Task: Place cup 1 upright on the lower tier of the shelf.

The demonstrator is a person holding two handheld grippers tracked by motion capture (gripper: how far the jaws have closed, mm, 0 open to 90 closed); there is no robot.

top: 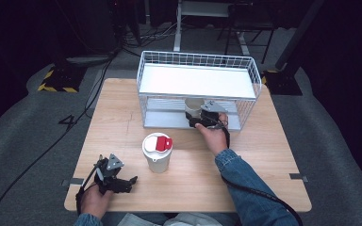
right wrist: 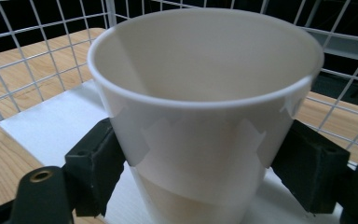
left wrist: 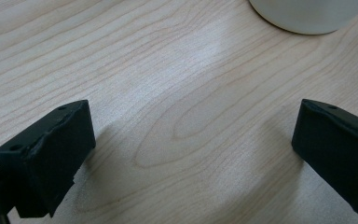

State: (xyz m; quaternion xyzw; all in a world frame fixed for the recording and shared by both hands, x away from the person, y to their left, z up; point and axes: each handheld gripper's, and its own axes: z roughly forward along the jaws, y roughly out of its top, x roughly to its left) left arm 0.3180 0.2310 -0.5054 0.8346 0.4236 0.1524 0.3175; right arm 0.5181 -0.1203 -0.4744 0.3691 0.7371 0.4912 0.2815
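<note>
the right tool (right wrist: 200, 154) pinches an open paper cup (right wrist: 205, 107) on the lower shelf of the wire rack (top: 245, 66). the left tool (left wrist: 191, 154) rests spread on the desk (left wrist: 168, 84), near a lidded cup (top: 157, 153).

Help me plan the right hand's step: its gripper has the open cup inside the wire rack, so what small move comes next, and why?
Probably draw the open cup straight back out of the wire rack. The right gripper has its jaws against both sides, so the grip looks secure, and the shelf sits close above.
</note>
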